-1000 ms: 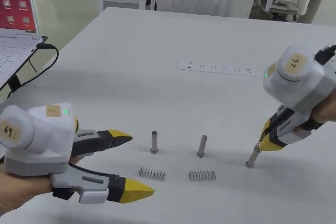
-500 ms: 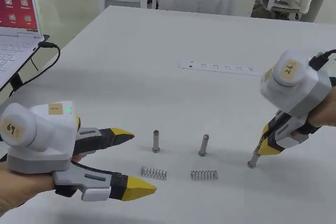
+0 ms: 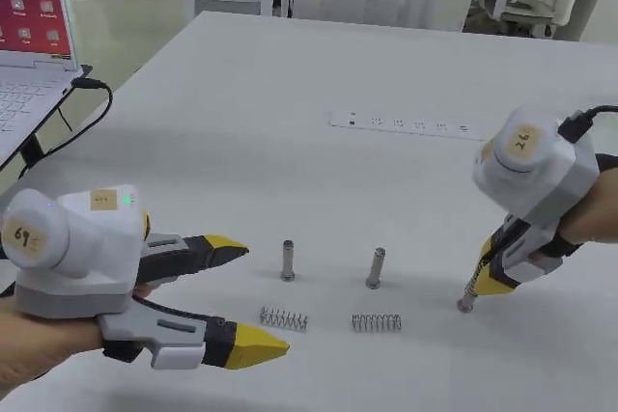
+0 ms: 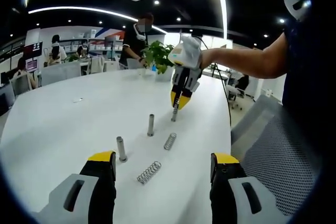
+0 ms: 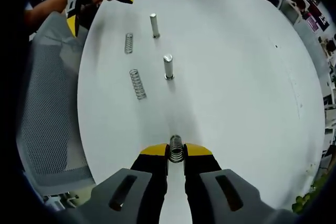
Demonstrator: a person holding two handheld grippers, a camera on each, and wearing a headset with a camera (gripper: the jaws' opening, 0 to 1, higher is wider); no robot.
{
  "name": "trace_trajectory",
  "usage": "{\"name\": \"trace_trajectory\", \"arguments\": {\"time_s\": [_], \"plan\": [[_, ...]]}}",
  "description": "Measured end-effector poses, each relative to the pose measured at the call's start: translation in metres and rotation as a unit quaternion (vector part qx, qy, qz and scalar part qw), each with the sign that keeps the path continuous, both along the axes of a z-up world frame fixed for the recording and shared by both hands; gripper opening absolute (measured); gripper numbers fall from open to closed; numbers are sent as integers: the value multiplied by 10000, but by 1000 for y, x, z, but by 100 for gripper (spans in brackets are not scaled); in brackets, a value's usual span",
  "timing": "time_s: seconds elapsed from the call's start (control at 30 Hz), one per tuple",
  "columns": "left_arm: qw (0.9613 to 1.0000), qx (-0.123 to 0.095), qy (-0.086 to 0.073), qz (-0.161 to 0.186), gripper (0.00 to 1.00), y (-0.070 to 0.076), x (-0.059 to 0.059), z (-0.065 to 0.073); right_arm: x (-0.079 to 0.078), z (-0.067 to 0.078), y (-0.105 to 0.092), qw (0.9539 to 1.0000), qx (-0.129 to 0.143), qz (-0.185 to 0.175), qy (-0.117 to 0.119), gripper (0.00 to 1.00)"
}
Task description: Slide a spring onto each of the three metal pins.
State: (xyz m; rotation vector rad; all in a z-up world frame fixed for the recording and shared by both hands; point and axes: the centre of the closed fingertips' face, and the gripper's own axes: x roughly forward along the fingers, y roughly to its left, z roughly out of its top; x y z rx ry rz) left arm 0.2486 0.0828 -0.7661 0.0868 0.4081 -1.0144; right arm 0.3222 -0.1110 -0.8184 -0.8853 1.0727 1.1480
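The desk is plain white. The left gripper and right gripper share white bodies, black fingers with yellow tips, and 1 round tan sticker each. The left pin, middle pin and right pin are silver-grey. The left spring, right spring and held spring are a duller silver. Far left, the laptop screen seems red with pale icons.

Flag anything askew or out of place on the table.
Nothing stands out: the left pin and middle pin stand upright, two springs lie flat beside them, and the right gripper holds a third spring at the third pin.
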Motion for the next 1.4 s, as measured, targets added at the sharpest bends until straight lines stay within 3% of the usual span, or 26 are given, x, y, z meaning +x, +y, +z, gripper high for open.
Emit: {"name": "trace_trajectory", "arguments": {"time_s": [1.4], "plan": [[10000,-2,10,9,69,1,0,0,-2,-25,-2,9996,-153,-77,223,9]]}}
